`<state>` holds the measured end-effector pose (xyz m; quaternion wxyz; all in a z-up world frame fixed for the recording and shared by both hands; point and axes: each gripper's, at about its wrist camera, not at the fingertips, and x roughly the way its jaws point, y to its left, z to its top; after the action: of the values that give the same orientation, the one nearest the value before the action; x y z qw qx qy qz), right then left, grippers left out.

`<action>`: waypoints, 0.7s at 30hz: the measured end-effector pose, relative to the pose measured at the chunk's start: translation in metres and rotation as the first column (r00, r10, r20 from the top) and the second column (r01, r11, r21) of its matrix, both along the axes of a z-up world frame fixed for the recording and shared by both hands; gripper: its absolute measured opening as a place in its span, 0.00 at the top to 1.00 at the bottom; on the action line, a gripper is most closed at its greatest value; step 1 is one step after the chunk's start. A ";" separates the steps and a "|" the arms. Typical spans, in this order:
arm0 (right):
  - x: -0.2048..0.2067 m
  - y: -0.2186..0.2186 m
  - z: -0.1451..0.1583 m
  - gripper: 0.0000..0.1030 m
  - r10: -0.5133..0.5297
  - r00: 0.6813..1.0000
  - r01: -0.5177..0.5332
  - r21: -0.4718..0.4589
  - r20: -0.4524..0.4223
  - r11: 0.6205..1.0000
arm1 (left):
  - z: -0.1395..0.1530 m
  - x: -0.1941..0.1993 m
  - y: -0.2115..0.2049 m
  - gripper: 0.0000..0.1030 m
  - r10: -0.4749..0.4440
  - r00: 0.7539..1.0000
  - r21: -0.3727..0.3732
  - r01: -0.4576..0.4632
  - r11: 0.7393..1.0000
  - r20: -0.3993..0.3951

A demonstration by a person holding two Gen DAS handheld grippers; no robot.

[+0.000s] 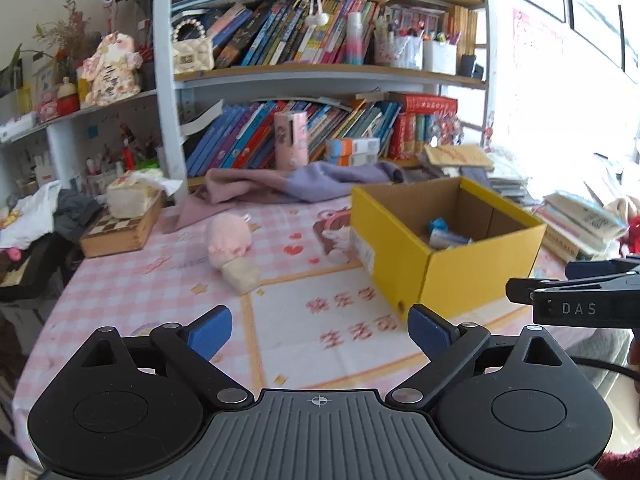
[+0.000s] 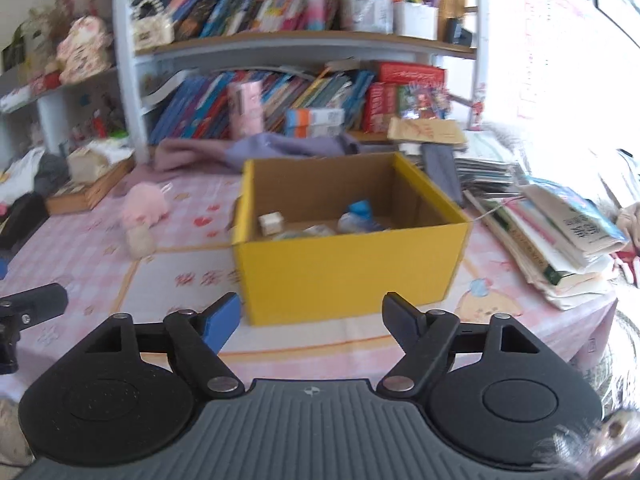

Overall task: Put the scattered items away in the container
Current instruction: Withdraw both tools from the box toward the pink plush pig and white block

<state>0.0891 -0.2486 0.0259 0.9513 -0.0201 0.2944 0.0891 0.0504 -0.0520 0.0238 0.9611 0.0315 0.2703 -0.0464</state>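
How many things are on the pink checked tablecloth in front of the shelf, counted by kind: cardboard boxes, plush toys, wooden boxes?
Yellow cardboard box: 1
Pink plush toy with cream base: 1
Flat wooden box with chequered top: 1
Total: 3

The cardboard box (image 2: 348, 276) sits on the table (image 2: 80, 256); plush toy (image 2: 142, 210) to its left, book stack (image 2: 560, 240) to its right, bookshelf (image 2: 304, 40) behind.

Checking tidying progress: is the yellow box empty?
Not empty. The box already holds a blue item and a small white cube.
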 end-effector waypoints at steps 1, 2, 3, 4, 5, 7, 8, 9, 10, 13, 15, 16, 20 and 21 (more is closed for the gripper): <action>-0.003 0.006 0.000 0.22 0.015 1.000 -0.015 -0.003 -0.005 1.000 | -0.001 -0.003 0.004 0.06 0.009 1.000 0.007 -0.009 1.000 -0.007; -0.005 0.013 0.000 0.20 0.028 1.000 -0.028 -0.004 -0.010 1.000 | -0.001 -0.006 0.009 0.06 0.017 1.000 0.012 -0.017 1.000 -0.014; -0.007 0.020 0.000 0.19 0.042 0.999 -0.042 -0.006 -0.014 0.999 | -0.002 -0.009 0.013 0.06 0.025 1.000 0.016 -0.024 1.000 -0.019; -0.010 0.025 0.000 0.19 0.054 0.998 -0.054 -0.007 -0.017 0.999 | -0.002 -0.012 0.018 0.06 0.032 0.999 0.016 -0.032 0.999 -0.021; -0.011 0.030 0.000 0.19 0.065 0.998 -0.065 -0.008 -0.018 0.998 | -0.002 -0.015 0.023 0.06 0.038 0.999 0.015 -0.038 0.999 -0.022; -0.014 0.043 0.001 0.18 0.092 0.996 -0.092 -0.012 -0.020 0.996 | -0.002 -0.020 0.033 0.05 0.053 0.998 0.010 -0.052 0.999 -0.022; -0.015 0.049 0.001 0.18 0.107 0.994 -0.107 -0.015 -0.022 0.994 | -0.003 -0.023 0.038 0.05 0.061 0.998 0.008 -0.061 0.998 -0.023; -0.016 0.055 0.001 0.18 0.123 0.992 -0.123 -0.018 -0.024 0.992 | -0.004 -0.025 0.043 0.04 0.071 0.997 0.006 -0.071 0.997 -0.024; -0.017 0.061 0.001 0.18 0.140 0.990 -0.141 -0.023 -0.027 0.990 | -0.005 -0.027 0.047 0.04 0.081 0.996 0.003 -0.081 0.997 -0.028; -0.019 0.078 0.004 0.18 0.192 0.981 -0.193 -0.039 -0.027 0.981 | -0.006 -0.033 0.060 0.04 0.113 0.993 -0.008 -0.113 0.994 -0.036; -0.021 0.089 0.005 0.18 0.226 0.974 -0.227 -0.052 -0.020 0.973 | -0.006 -0.036 0.067 0.04 0.126 0.991 -0.023 -0.127 0.992 -0.036; -0.022 0.094 0.006 0.18 0.240 0.971 -0.240 -0.059 -0.018 0.969 | -0.007 -0.037 0.070 0.04 0.131 0.991 -0.029 -0.132 0.991 -0.040; -0.019 0.107 0.005 0.18 0.267 0.963 -0.269 -0.069 -0.034 0.961 | -0.011 -0.037 0.078 0.04 0.143 0.988 -0.041 -0.146 0.988 -0.064; -0.018 0.109 0.005 0.18 0.271 0.962 -0.273 -0.069 -0.038 0.959 | -0.012 -0.037 0.079 0.04 0.146 0.987 -0.043 -0.149 0.988 -0.065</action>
<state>0.0709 -0.1395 0.0308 0.9244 -0.0944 0.3051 0.2085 0.0136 0.0274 0.0122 0.9536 -0.0129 0.3004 0.0176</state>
